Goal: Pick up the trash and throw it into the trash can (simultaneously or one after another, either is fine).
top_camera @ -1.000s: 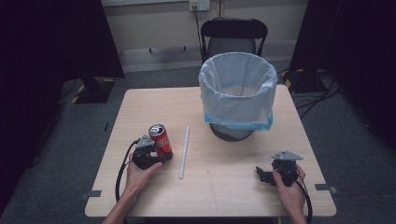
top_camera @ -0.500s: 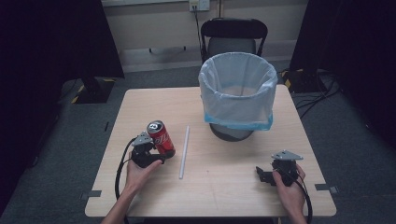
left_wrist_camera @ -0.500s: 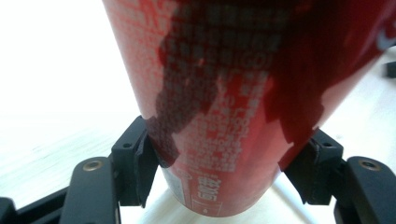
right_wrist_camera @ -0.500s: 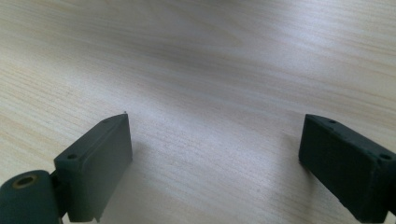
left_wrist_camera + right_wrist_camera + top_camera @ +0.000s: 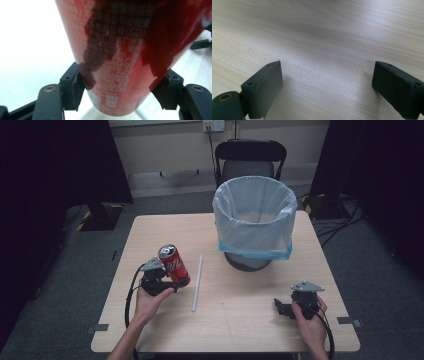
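One change: your left gripper [image 5: 172,275] has lifted the red aluminium drink can [image 5: 174,265] off the pale wooden surface [image 5: 240,312], tilted.
Left fingers [image 5: 75,87]: clamped on the can's sides, partway open.
Right gripper [image 5: 292,306]: fingers spread wide, empty, resting low.
White straw [image 5: 197,282]: untouched beside the can.
Meaning: the can looks ready to carry to the white-lined bin [image 5: 255,222].

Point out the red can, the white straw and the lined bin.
red can [image 5: 174,264], high view, on its red side wall.
white straw [image 5: 197,282], high view, midway along its length.
lined bin [image 5: 255,232], high view, on the bag-covered front wall.
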The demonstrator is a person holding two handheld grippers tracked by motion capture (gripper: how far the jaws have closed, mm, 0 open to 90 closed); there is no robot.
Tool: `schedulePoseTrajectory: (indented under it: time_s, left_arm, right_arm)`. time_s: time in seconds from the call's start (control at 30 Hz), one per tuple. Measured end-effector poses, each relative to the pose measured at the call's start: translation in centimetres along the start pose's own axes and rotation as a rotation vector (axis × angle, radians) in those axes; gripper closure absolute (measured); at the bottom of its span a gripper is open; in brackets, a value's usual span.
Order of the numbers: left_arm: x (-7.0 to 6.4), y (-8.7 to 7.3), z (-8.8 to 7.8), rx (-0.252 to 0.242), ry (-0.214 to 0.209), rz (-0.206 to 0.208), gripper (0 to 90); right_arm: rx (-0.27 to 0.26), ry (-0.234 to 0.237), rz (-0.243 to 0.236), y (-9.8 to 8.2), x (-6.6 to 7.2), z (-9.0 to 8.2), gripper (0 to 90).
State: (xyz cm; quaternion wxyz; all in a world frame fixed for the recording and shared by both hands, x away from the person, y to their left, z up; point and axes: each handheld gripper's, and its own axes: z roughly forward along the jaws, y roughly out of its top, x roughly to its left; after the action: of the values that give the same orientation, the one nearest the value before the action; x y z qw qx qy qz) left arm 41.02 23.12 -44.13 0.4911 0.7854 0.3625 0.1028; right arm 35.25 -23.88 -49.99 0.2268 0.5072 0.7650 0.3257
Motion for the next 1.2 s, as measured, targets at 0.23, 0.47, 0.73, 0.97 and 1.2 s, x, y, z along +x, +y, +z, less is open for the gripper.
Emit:
schedulePoseTrajectory:
  time_s: [0.23, 0.47, 0.73, 0.97, 1.2]
  left_arm:
    - [-0.3, 1.8, -0.1, -0.007, 0.008, 0.039, 34.0]
    - [-0.4, 3.2, 0.3, -0.011, -0.008, 0.056, 34.0]
    - [-1.2, 5.1, -0.5, -0.043, -0.006, 0.072, 34.0]
    - [-1.7, 7.0, -1.0, -0.085, -0.026, 0.073, 34.0]
    - [-2.2, 8.1, -1.4, -0.106, -0.033, 0.098, 34.0]
  right_arm:
    - [0.0, 0.0, 0.0, 0.0, 0.0, 0.0, 8.8]
    - [0.0, 0.0, 0.0, 0.0, 0.0, 0.0, 8.8]
    - [0.0, 0.0, 0.0, 0.0, 0.0, 0.0, 8.8]
    - [0.0, 0.0, 0.0, 0.0, 0.0, 0.0, 8.8]
    - [0.0, 0.0, 0.0, 0.0, 0.0, 0.0, 8.8]
